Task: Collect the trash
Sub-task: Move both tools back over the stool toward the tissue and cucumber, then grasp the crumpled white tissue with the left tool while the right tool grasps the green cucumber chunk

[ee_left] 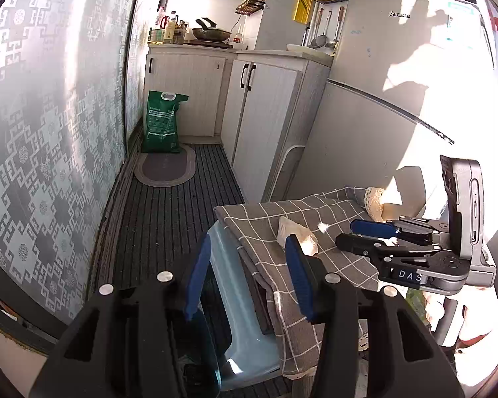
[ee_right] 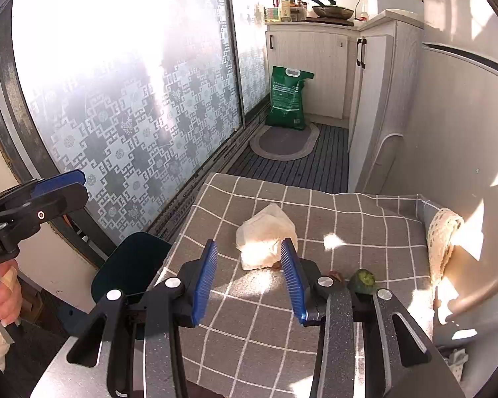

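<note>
Trash: one crumpled tissue [ee_right: 266, 237], one green scrap [ee_right: 365, 278].

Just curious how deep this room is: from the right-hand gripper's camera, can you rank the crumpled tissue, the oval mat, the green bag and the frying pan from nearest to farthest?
From the right gripper:
1. Crumpled tissue, just ahead on the checked cloth.
2. Oval mat, on the floor beyond.
3. Green bag, standing behind the mat.
4. Frying pan, on the far counter.

The bin [ee_left: 239, 341] is half hidden under the cloth [ee_left: 302, 219] and behind the left gripper [ee_left: 249, 278]. The green scrap [ee_right: 365, 278] is partly covered by the right gripper [ee_right: 249, 282], as is a small brown bit beside it. The sack's [ee_right: 287, 99] print is too small to read. Sun glare washes out the window [ee_right: 116, 49].
</note>
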The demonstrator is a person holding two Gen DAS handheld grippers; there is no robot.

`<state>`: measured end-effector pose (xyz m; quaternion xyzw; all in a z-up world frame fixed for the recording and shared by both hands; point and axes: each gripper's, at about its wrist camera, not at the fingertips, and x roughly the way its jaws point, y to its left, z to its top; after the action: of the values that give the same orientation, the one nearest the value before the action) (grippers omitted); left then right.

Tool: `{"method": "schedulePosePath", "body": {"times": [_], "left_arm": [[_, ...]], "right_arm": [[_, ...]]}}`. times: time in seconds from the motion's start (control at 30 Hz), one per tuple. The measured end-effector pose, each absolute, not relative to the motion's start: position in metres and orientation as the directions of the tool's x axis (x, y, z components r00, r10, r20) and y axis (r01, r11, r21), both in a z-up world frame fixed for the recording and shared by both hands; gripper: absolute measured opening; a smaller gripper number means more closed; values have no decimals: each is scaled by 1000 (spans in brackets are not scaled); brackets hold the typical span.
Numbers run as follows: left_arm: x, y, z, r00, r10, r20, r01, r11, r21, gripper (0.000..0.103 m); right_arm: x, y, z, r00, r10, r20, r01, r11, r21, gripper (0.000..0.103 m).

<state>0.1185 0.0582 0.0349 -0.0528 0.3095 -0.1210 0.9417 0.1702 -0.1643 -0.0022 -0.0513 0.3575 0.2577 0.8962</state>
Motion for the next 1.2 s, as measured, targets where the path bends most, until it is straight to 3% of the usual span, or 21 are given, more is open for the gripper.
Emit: {"method": "schedulePosePath", "body": {"times": [0.27, 0.33, 0.47, 0.9, 1.1, 1.2], "left_arm": [[149, 17, 8, 734, -287, -616, 231, 958, -171, 54], [156, 5, 0, 724, -292, -625, 241, 956, -167, 55], [171, -16, -12, 711, -294, -639, 251, 955, -160, 56], [220, -41, -47, 659, -266, -704, 195, 964, -181, 50], [232, -37, -58, 626, -268, -732, 170, 963, -208, 39], [234, -37, -59, 625, -271, -732, 171, 963, -211, 27]], "right_arm": [[174, -211, -14, 628, 396, -670, -437, 892, 116, 41], [175, -220, -18, 627, 395, -672, -427, 895, 128, 48], [174, -236, -25, 627, 387, -676, -408, 902, 138, 51], [179, -262, -41, 610, 389, -690, -402, 903, 154, 52], [180, -263, -43, 606, 391, -692, -410, 900, 149, 52], [182, -264, -45, 601, 389, -698, -413, 899, 146, 52]]}}
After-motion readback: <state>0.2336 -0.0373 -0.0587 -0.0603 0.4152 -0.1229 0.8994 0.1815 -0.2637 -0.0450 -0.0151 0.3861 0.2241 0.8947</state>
